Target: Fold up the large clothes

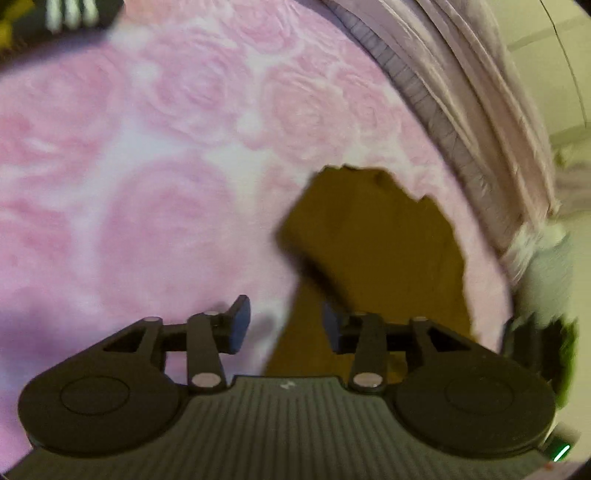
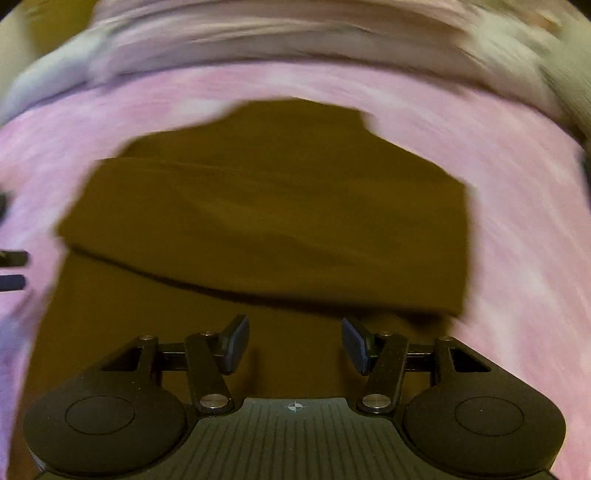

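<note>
Left gripper (image 1: 286, 325) points down at the bed, with its two blue pads standing apart and nothing held between them. Under it lies a pink blanket with a rose pattern (image 1: 147, 166), soft and fuzzy. A big mustard-brown piece of clothing (image 1: 369, 240) lies on the blanket from about 3 o'clock down to 6 o'clock, and its edge runs right under the gap between the pads. At 1 o'clock a pale lilac ruffled bed cover (image 1: 461, 92) hangs along the side of the bed. At 11 o'clock sits a dark thing with white stripes (image 1: 70, 14), too blurry to name.

Right gripper (image 2: 295, 343) also points down, with its pads wide apart and holding nothing. The mustard-brown clothing (image 2: 277, 221) fills the middle of this view, with one part folded over another. The pink blanket (image 2: 517, 184) shows all around it. At 9 o'clock, the tips of the other gripper peek in at the edge.
</note>
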A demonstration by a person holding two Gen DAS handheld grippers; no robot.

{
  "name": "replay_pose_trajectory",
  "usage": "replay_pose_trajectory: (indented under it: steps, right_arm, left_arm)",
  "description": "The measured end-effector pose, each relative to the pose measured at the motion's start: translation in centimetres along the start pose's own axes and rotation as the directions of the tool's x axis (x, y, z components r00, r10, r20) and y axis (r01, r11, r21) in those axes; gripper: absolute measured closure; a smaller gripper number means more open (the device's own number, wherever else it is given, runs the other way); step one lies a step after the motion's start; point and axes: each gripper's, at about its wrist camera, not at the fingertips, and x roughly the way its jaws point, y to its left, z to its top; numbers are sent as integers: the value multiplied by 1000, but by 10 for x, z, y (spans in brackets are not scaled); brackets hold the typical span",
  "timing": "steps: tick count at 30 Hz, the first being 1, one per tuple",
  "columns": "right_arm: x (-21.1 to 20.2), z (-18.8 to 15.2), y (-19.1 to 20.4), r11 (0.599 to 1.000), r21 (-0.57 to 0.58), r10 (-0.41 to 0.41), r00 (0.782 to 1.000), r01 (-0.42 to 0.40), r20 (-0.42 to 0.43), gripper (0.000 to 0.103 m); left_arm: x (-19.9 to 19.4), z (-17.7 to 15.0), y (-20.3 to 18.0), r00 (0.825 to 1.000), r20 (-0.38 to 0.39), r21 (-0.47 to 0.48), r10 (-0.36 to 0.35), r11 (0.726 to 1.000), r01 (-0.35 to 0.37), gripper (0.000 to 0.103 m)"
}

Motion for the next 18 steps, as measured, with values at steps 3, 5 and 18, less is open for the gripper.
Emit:
replay_pose_trajectory:
  steps: [3, 5, 18]
  right_arm:
    - [-1, -4, -30, 997, 53, -57, 998, 57, 3, 50]
    - [6, -9, -40, 995, 53, -87, 996, 87, -2, 50]
    - [20, -10, -68, 986, 84, -148, 989, 147, 9, 50]
  left_arm:
    - [23, 12, -3, 999, 44, -90, -19, 996, 23, 57]
    - [35, 18, -1, 998, 61, -151, -34, 988, 43, 69]
    - [-2, -8, -32, 945, 290, 227, 150, 949, -220, 101]
